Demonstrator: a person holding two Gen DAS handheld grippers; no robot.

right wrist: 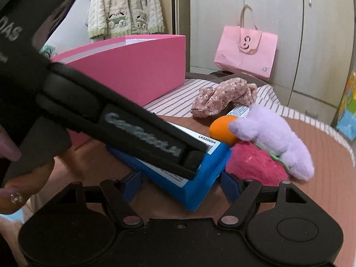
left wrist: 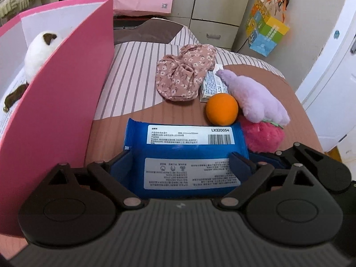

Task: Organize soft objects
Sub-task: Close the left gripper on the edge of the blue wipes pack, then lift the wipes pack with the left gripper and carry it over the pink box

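A blue wipes pack [left wrist: 182, 142] lies on the bed in front of me. My left gripper [left wrist: 180, 162] straddles it, its blue pads [left wrist: 120, 166] standing beside the pack's two long sides without visibly pressing. In the right wrist view the same pack [right wrist: 200, 178] pokes its near corner between the fingers of my right gripper [right wrist: 182, 184], which stand apart from it. The left gripper's black finger [right wrist: 155, 142] lies across the top of the pack there. To the right lie an orange ball [left wrist: 221, 109], a lilac plush [left wrist: 255, 98] and a pink fluffy plush [left wrist: 260, 138].
A tall pink box [left wrist: 55, 111] stands at the left with a white-and-brown plush [left wrist: 40, 51] inside. A floral cloth [left wrist: 182, 75] and a small white packet [left wrist: 211, 86] lie further back. A pink paper bag [right wrist: 244, 51] leans against the wardrobe. A hand [right wrist: 13, 191] holds the left gripper.
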